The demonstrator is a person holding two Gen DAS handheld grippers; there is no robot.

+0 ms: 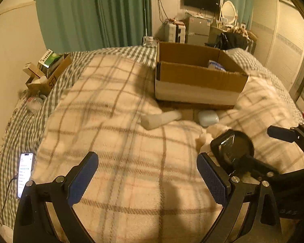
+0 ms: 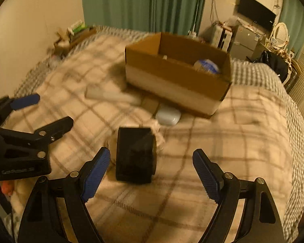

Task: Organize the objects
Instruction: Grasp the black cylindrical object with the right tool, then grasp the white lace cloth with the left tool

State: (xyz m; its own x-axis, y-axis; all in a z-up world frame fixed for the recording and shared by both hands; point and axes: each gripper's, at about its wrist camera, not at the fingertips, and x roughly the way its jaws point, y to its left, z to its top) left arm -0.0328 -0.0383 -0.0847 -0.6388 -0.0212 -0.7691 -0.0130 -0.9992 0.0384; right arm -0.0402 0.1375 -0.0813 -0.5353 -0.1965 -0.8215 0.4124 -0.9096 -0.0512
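Black tape roll on its edge on the checked blanket, just in front of the right tool. Right tool wide open, holding nothing, blue pads on either side of the roll but not touching it. Left tool wide open too, empty, over bare blanket, beside the right one. Farther on, white tube lying flat, blurry. Pale blue case next to it, close to the box. Behind both, open cardboard box sitting on the bed, with a blue-and-white thing inside, too blurry to name. Lit phone at the bed's left edge. Green curtains at the back.
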